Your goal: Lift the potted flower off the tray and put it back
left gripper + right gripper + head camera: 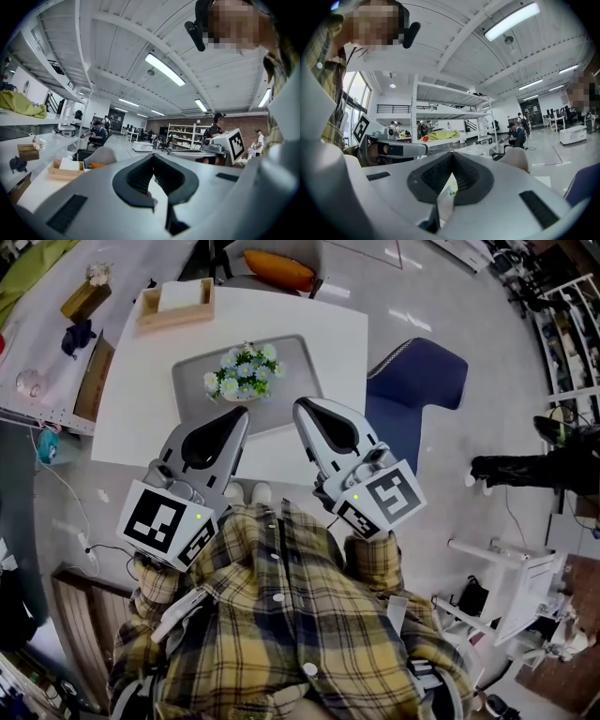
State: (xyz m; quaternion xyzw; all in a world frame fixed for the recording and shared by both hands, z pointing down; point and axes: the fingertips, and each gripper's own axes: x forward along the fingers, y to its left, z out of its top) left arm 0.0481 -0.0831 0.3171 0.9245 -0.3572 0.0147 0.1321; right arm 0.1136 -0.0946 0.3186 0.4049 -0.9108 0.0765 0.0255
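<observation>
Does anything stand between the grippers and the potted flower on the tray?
Nothing visible does. The potted flower stands alone on the tray, and only bare tray surface lies between it and the left gripper and right gripper, both shut and empty.

wooden box (173, 319), navy chair (422, 376), orange cushion (278, 270)

Person's got a yellow-and-navy plaid flannel shirt (272, 615) on, white buttons down the front, long sleeves in the same check. The left gripper (242, 414) and right gripper (301, 409) are matching pale grey plastic shells, rounded and tapering to the tip, each with a black teardrop-shaped inset on top; up close the jaws are lined with dark ribbed padding. The left cube (164, 521) and right cube (384, 495) are white with chunky black square markers; each has a tiny green light.
</observation>
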